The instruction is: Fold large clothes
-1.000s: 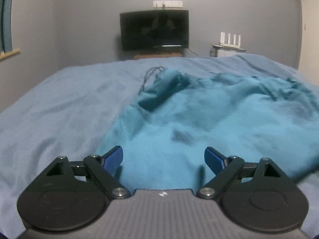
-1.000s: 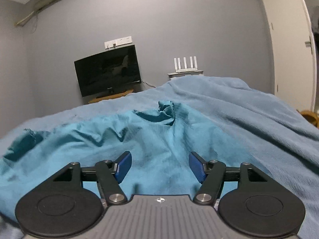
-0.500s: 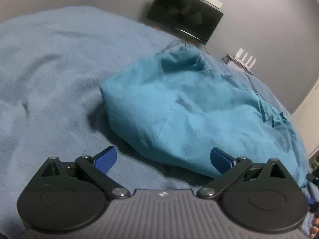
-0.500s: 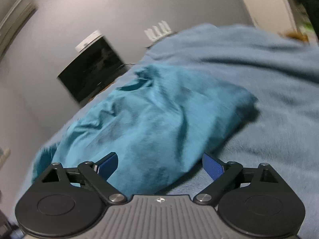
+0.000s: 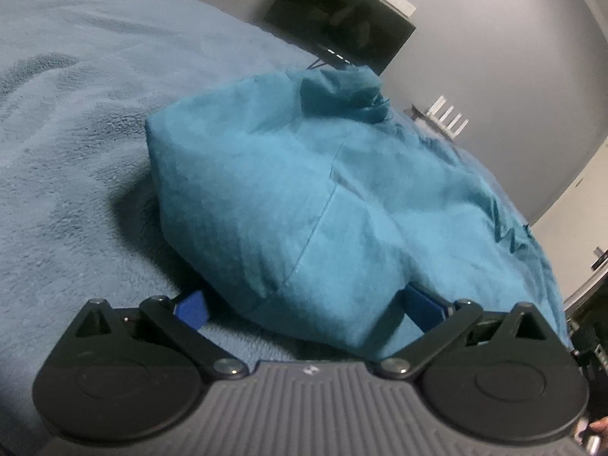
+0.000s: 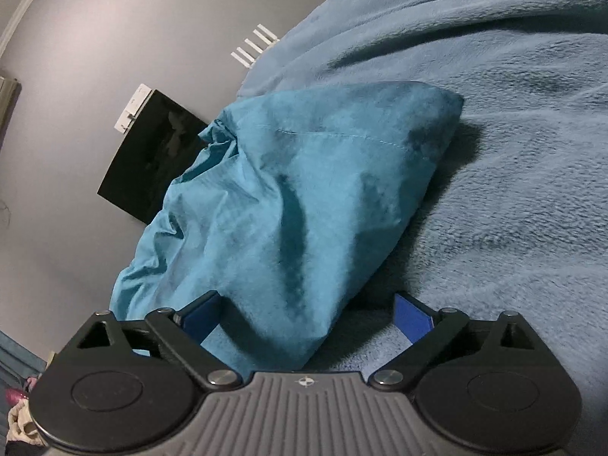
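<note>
Left wrist view: blue blanket [image 5: 76, 121], grey wall [image 5: 494, 57], black TV [image 5: 342, 19].

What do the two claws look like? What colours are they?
Both look the same. The left claw and right claw each have two blue fingertips on black jointed bars with silver screws. Behind sit two round black discs and a grey ribbed body bearing a small white mark. No cables or sleeves show.

Each hand-held gripper [image 5: 307, 306] [image 6: 307, 313]: black linkages, blue pads, ribbed grey body.
</note>
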`<action>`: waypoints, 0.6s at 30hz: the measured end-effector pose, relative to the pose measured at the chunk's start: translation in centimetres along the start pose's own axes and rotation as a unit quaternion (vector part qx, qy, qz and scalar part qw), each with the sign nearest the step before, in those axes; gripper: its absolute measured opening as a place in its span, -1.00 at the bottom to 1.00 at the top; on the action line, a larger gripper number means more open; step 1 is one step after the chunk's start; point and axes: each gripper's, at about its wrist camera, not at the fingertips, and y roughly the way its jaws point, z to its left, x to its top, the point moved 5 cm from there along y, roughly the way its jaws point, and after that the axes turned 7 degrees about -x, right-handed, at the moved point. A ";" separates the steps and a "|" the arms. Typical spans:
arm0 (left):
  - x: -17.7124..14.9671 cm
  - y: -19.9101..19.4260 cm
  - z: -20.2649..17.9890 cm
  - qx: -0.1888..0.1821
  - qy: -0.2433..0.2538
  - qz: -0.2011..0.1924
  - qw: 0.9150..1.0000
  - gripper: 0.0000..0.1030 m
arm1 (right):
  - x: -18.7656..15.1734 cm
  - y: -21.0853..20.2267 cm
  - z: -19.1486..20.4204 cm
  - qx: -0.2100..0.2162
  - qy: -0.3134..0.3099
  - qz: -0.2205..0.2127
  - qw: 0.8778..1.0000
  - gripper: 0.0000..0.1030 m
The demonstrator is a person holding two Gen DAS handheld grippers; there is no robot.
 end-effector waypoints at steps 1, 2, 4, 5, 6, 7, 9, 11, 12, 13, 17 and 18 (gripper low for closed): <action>0.0 -0.1 0.2 -0.003 -0.011 -0.001 1.000 1.00 | -0.1 0.1 0.0 0.000 0.004 0.002 1.000 0.90; -0.1 -0.2 0.3 -0.005 -0.022 -0.003 1.000 1.00 | -0.1 -0.1 -0.1 0.003 0.011 0.004 1.000 0.90; 0.0 -0.3 0.5 -0.010 -0.035 -0.002 0.999 1.00 | -0.1 -0.1 -0.1 0.009 0.019 0.008 1.000 0.90; 0.1 -0.2 0.6 -0.011 -0.038 -0.001 0.999 1.00 | 0.0 -0.1 -0.2 0.009 0.021 0.011 1.000 0.90; 0.2 0.0 0.7 -0.012 -0.040 0.000 0.999 1.00 | 0.1 0.0 -0.3 0.010 0.027 0.011 1.000 0.90; 0.2 0.1 0.8 -0.012 -0.043 -0.002 0.999 1.00 | 0.1 0.1 -0.5 0.011 0.033 0.011 0.999 0.90; 0.6 0.1 1.0 -0.019 -0.049 -0.017 0.998 1.00 | 0.5 0.3 -0.6 0.018 0.040 0.007 0.999 0.91; 1.1 -0.1 1.4 -0.030 -0.069 -0.038 0.996 1.00 | 1.2 0.5 -0.6 0.039 0.054 -0.005 0.998 0.88; 1.3 -0.2 1.7 -0.036 -0.083 -0.049 0.995 1.00 | 1.5 0.6 -0.6 0.048 0.062 -0.010 0.997 0.86; 1.4 -0.3 2.0 -0.040 -0.094 -0.057 0.993 1.00 | 1.7 0.6 -0.6 0.059 0.069 -0.015 0.996 0.86; 2.2 0.2 2.9 -0.046 -0.111 -0.082 0.989 0.99 | 2.6 1.6 -0.9 0.078 0.078 -0.029 0.993 0.84; 2.4 0.3 3.1 -0.046 -0.114 -0.088 0.989 0.99 | 2.9 1.9 -1.2 0.081 0.084 -0.033 0.993 0.79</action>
